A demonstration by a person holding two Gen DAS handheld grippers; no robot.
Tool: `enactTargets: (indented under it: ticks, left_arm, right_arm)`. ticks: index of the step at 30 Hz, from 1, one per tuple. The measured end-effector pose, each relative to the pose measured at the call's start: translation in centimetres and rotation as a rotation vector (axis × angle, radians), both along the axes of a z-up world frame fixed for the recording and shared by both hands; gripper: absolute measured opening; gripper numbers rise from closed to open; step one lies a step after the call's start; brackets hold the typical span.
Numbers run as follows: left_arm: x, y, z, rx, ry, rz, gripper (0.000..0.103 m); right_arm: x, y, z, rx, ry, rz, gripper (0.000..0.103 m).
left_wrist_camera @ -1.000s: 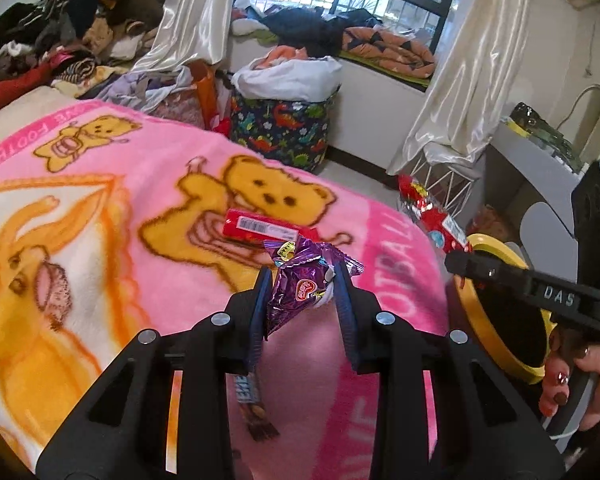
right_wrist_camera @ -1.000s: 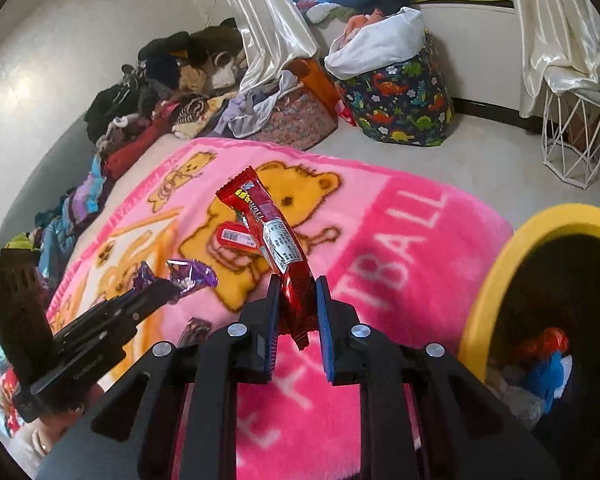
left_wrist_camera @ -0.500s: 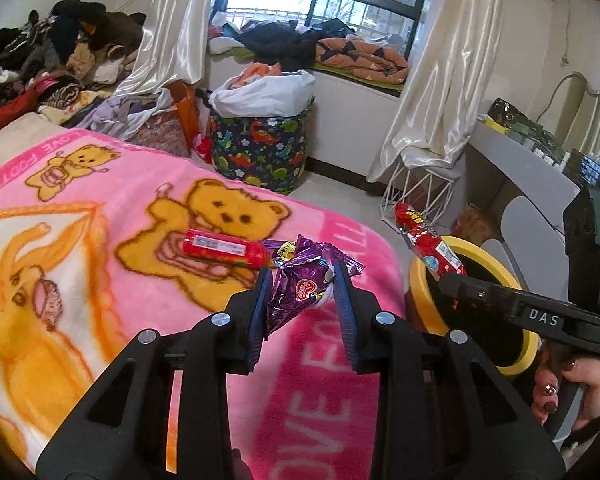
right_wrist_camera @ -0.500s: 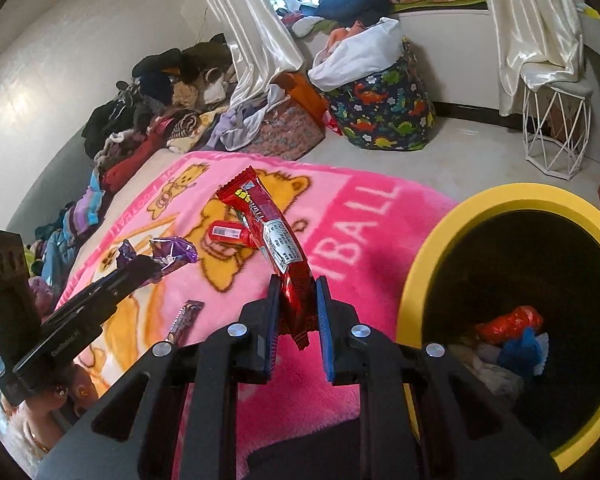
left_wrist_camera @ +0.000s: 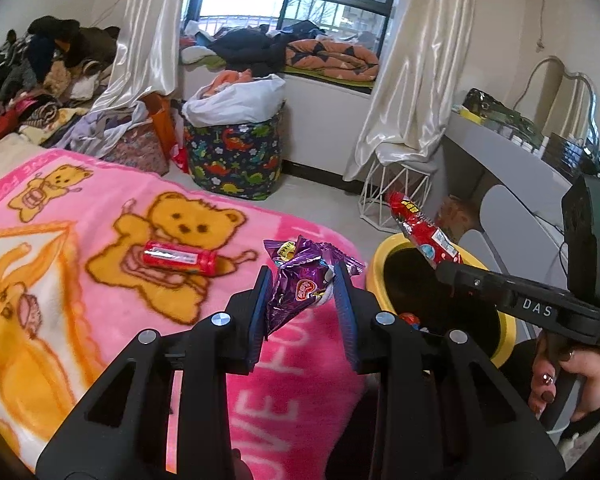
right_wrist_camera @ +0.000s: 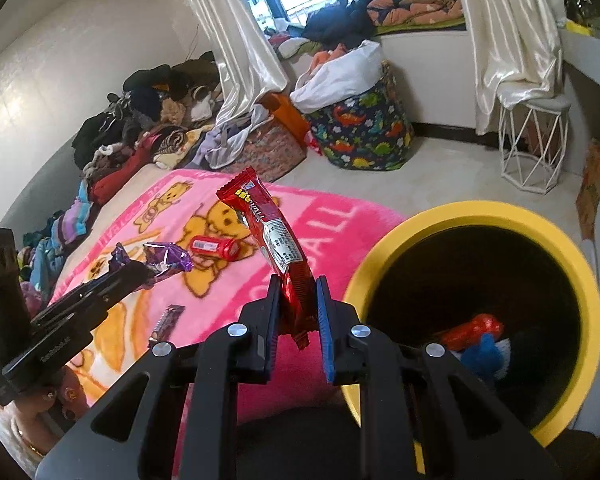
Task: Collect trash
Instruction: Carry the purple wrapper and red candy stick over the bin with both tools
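Observation:
My left gripper is shut on a crumpled purple wrapper, held above the pink bear blanket near its right edge. My right gripper is shut on a long red snack wrapper, held upright just left of the yellow-rimmed bin. The bin holds red and blue trash. In the left wrist view the red wrapper hangs over the bin. A small red packet and a dark bar wrapper lie on the blanket.
A dinosaur-print laundry basket stands on the floor beyond the bed. A white wire stool stands under the curtain. Piles of clothes lie at the left wall. A grey desk is at the right.
Both grippers have moved right toward the bin with their wrappers. The bin now fills more of both views, and the red wrapper is over its rim.

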State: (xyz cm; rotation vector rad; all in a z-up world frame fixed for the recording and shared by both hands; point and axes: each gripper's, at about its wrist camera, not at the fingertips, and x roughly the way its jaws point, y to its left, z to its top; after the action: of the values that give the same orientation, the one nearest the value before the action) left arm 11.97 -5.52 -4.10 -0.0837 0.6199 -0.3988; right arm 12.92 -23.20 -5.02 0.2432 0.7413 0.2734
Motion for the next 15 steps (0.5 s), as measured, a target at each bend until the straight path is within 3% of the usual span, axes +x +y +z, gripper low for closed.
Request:
enactTargets:
  ticks: [15]
  left_arm:
    - [-0.6,-3.6,0.9,0.023,-0.025,-0.065,0.024]
  right_arm:
    - [-2.3,-4.3,1.0,0.017,-0.034,-0.079,0.017]
